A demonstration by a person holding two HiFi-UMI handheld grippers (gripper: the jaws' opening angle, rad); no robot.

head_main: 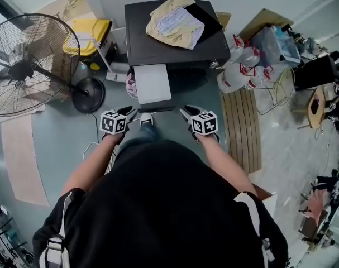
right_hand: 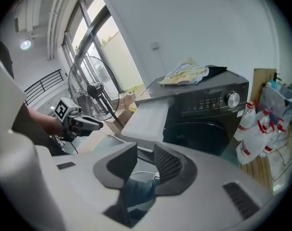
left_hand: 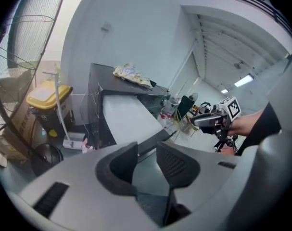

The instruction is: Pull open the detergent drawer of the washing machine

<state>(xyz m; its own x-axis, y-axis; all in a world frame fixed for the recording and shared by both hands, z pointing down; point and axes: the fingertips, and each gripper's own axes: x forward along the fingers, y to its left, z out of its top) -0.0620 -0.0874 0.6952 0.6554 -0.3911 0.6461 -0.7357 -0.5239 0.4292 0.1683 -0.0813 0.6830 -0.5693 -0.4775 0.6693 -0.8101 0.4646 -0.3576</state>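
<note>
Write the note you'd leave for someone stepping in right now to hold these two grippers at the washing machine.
Left gripper: jaws apart, nothing between them; near the left end of the drawer's front edge, not gripping it.
Right gripper: jaws apart, empty; near the right end of that edge.
Things: the dark washing machine has a cloth on top; its detergent drawer juts out from the left of the front.
Done: the drawer looks pulled open.
Left: apparently nothing, except perhaps checking that it is fully out.
</note>
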